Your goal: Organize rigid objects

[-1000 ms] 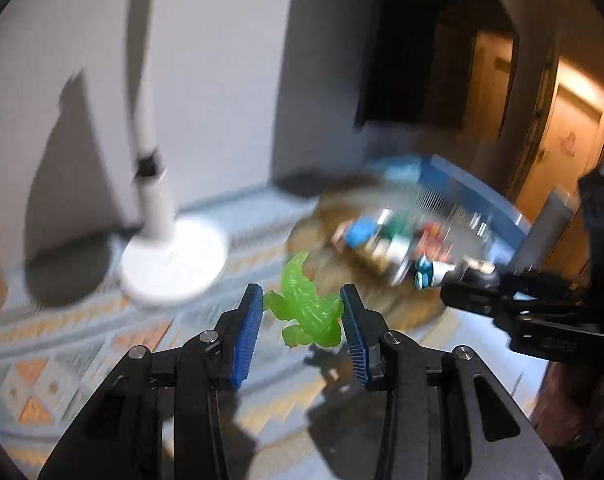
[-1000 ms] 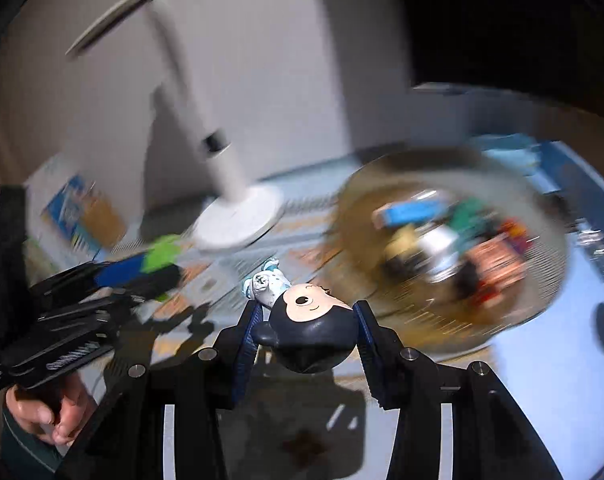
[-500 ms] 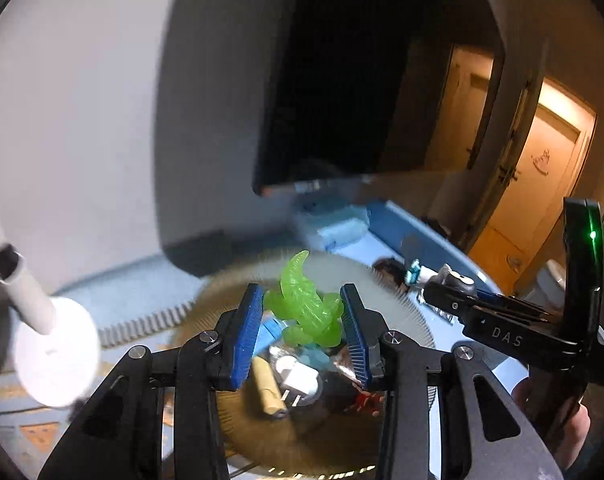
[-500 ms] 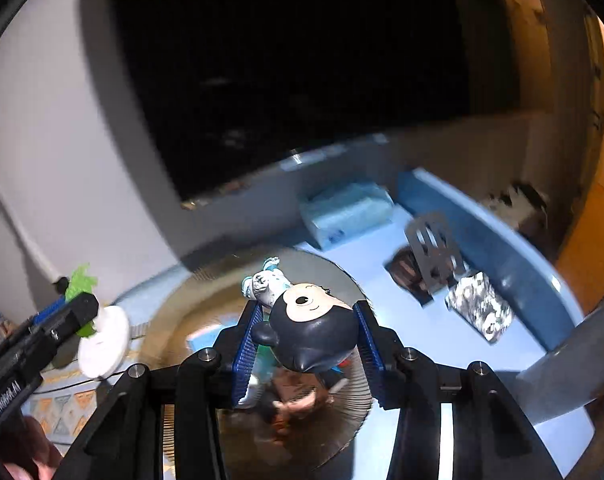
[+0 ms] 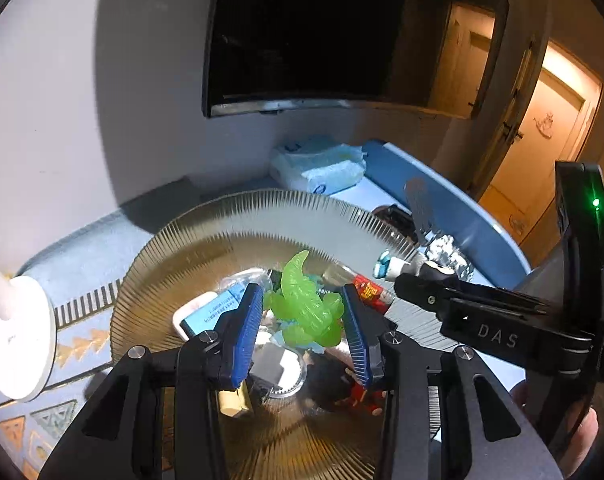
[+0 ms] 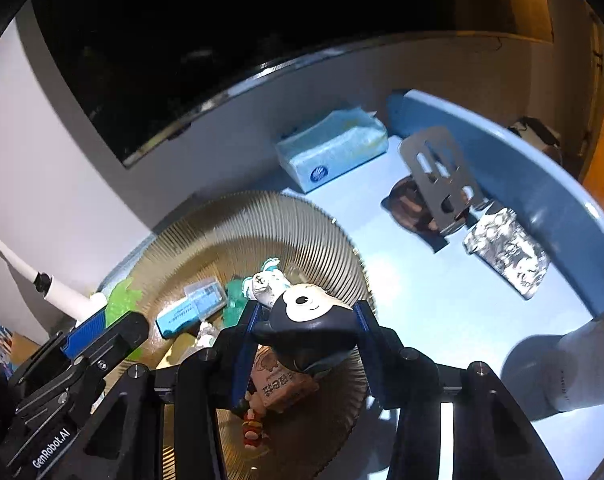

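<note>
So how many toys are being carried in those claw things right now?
2. A green lizard-like toy sits between the left gripper's blue pads, and a black-and-white mouse figure in the right gripper. Both hover over the ribbed bowl.

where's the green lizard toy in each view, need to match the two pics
Left wrist: the green lizard toy sits centre frame, pinched between the left gripper pads, above the ribbed gold plate.
Right wrist: only its tip shows at lower left, above that gripper's blue pad.
Shared landmark: the tissue pack behind the plate.
</note>
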Available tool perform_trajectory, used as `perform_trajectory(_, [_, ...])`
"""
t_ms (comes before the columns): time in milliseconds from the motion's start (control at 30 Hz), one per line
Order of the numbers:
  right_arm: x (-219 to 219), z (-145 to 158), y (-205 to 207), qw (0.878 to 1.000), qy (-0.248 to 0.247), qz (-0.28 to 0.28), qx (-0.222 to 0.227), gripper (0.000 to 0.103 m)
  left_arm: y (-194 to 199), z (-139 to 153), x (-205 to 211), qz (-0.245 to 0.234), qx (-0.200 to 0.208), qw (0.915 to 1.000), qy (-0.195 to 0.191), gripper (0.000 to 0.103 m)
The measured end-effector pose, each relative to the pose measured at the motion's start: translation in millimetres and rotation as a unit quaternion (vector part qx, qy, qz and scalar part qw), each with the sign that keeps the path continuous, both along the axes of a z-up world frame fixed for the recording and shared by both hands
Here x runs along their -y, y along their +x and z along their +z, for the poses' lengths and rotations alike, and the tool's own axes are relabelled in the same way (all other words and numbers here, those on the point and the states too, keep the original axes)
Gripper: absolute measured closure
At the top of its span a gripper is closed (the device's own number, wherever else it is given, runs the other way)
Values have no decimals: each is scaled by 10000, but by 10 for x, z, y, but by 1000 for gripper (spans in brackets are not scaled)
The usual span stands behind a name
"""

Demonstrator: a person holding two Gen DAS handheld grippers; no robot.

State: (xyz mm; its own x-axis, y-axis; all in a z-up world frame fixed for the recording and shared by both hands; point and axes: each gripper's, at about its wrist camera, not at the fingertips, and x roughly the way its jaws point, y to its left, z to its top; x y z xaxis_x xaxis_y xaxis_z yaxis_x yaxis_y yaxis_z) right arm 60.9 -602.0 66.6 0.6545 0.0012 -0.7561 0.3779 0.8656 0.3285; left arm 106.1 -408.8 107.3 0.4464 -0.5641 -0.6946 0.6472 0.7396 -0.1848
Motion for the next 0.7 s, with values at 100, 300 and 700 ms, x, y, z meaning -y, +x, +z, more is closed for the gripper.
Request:
perform_trajectory(100, [-24,-47,36,9998,205,68,-25,54,-6,-32,-10,0,-82,9999,81,34])
perform_trajectory(300, [-152,205,-161,9994,-193,74,265,37,-104,131,-304,60,-20,9999,-113,31])
perform_trajectory(700, [-1227,1035,-690,9879,-567,816,1192,36,-675,829,-1718,972,700,9921,-384,31])
